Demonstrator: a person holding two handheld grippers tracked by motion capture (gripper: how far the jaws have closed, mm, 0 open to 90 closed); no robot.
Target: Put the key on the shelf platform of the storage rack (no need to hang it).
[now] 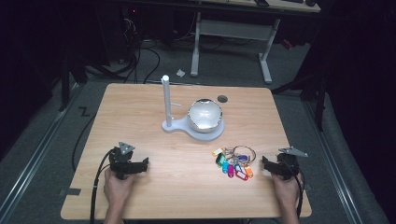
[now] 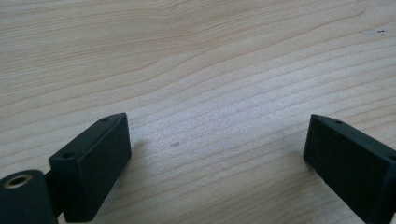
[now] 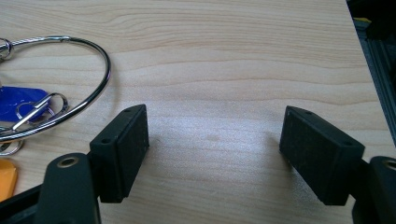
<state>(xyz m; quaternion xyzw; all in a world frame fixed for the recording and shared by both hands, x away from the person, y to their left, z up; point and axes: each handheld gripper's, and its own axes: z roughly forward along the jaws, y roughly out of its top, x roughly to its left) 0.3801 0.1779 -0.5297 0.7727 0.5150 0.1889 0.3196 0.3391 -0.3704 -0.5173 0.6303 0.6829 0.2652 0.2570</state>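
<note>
No readable text, label, brand, number or sign appears anywhere; the coloured key tags (image 1: 233, 167) lying on the wooden table (image 1: 154, 191) are too small for any writing on them to be made out.

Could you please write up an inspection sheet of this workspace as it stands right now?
Surface: light wooden table, with a round dark hole near its far edge.
Job's things: bunch of coloured key tags on metal rings lying flat at front right; white stand with upright post, and a shiny dome on its base.
Clutter: nothing seen.
Grippers: left gripper open over bare wood; right gripper open, beside the key rings.
Cables: black cable trailing from left gripper.
Surroundings: dark room, grey floor, white desk frame beyond.
</note>
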